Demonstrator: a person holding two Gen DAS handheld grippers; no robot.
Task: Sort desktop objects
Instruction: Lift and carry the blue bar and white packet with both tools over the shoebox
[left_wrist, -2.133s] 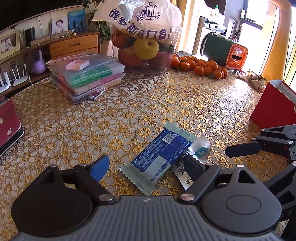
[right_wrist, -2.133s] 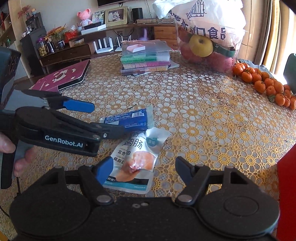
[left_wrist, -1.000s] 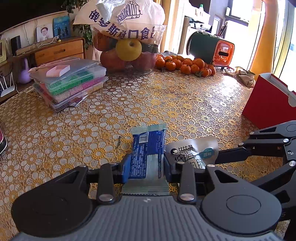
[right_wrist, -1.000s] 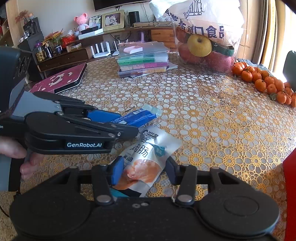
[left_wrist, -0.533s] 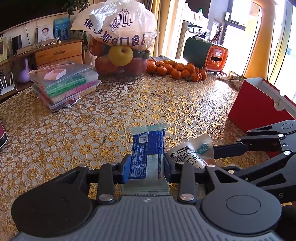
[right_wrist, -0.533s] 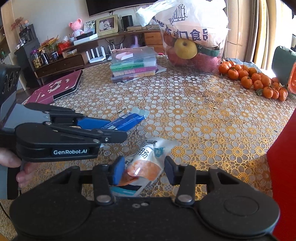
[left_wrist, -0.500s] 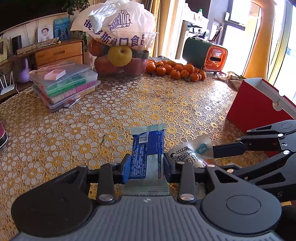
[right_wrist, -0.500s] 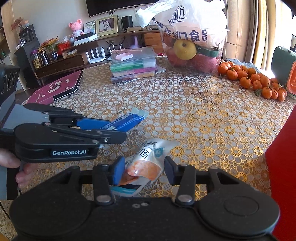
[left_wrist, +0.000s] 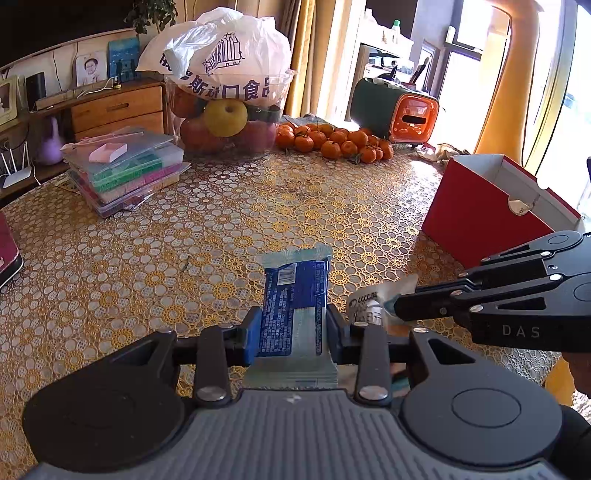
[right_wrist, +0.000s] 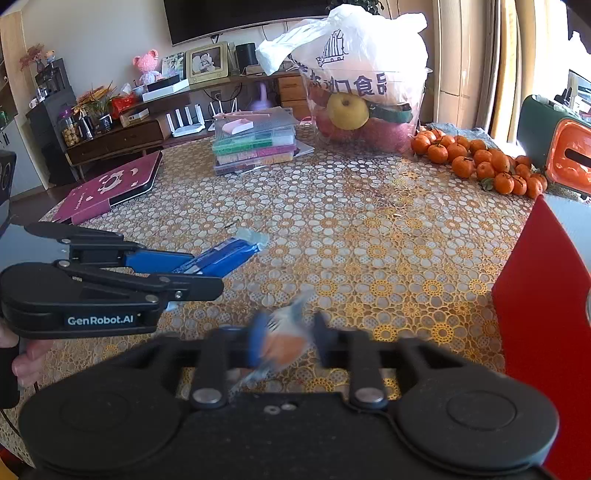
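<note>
Sunny living room, gold lace tabletop (left_wrist: 221, 206). Red box (left_wrist: 476, 218) sits right of both claws, nearer the right claw (right_wrist: 286, 341) gripping an orange pouch (right_wrist: 282, 345); left claw (left_wrist: 291, 328) clamps the blue packet (left_wrist: 293, 295), long axis pointing forward.

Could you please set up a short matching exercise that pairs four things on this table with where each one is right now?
Things:
1. blue snack packet
2. orange-and-white pouch
3. tangerines
4. red box

Places:
A. standing open-topped at the table's right edge
B. clamped in the right gripper, blurred
C. heaped at the far side, between the fruit bowl and the green-and-orange case
D. clamped in the left gripper, above the tablecloth

Pairs: 1-D, 2-B, 3-C, 4-A
</note>
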